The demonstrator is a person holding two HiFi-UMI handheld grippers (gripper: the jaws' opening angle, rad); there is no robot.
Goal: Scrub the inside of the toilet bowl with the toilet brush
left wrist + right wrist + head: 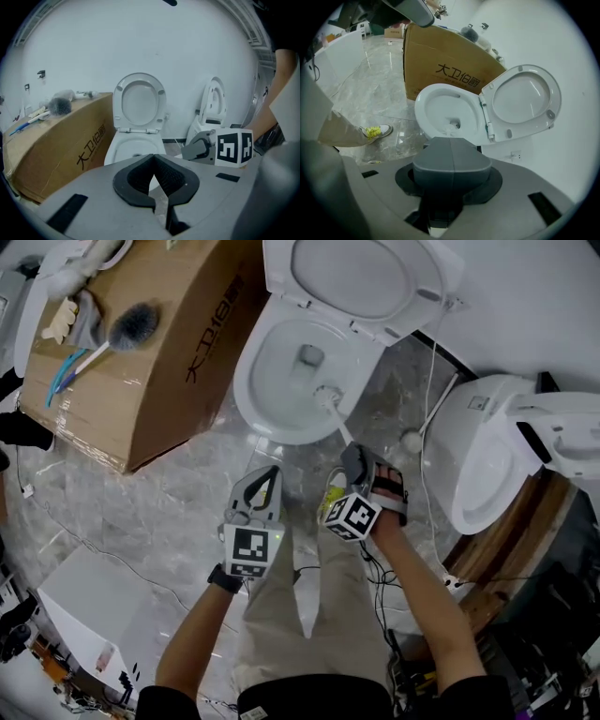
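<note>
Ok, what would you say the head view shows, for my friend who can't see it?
Seen from above, the right gripper holds a white toilet brush whose head is inside the open toilet bowl. The left gripper hangs shut and empty over the floor. A cardboard box stands at the left.

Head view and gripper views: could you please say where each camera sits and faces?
Head view: on head, steeply down at toilet bowl; forearms, left tongs, right tongs show.
Left gripper view: on left tongs, facing bowl; shut jaws show.
Right gripper view: on right tongs, facing bowl; jaws clamp toilet brush.
Shared: bowl, cardboard box.
</note>
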